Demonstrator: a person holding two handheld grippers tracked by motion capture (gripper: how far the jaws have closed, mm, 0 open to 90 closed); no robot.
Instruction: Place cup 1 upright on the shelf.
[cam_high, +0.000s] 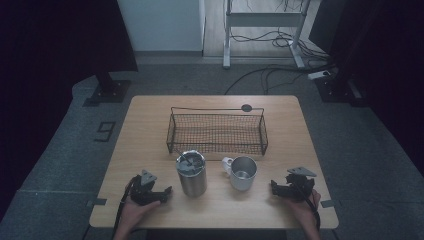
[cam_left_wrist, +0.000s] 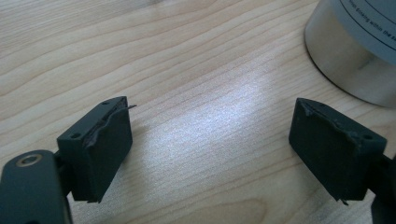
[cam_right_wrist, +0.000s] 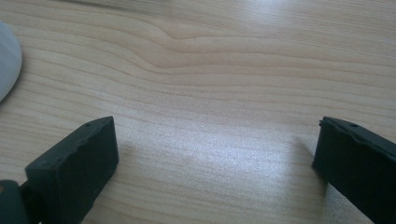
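A steel tumbler (cam_high: 191, 173) with a lid stands near the table's front middle, and a steel mug (cam_high: 242, 173) with a white handle stands to its right. My left gripper (cam_high: 166, 191) rests low on the table left of the tumbler, pointing toward it. In the left gripper view its jaws (cam_left_wrist: 210, 135) stand open over bare wood, with the tumbler's base (cam_left_wrist: 355, 51) at the upper right. My right gripper (cam_high: 274, 188) lies right of the mug, pointing at it. Its own view shows it open (cam_right_wrist: 215, 149) with nothing between the jaws, and a pale curved edge of the mug (cam_right_wrist: 7, 60) at the left.
An empty black wire basket (cam_high: 216, 132) stands behind the tumbler and mug in the middle of the wooden table (cam_high: 150, 130). A small dark disc (cam_high: 246, 107) lies at the table's far edge. Cables and stand legs sit on the floor beyond.
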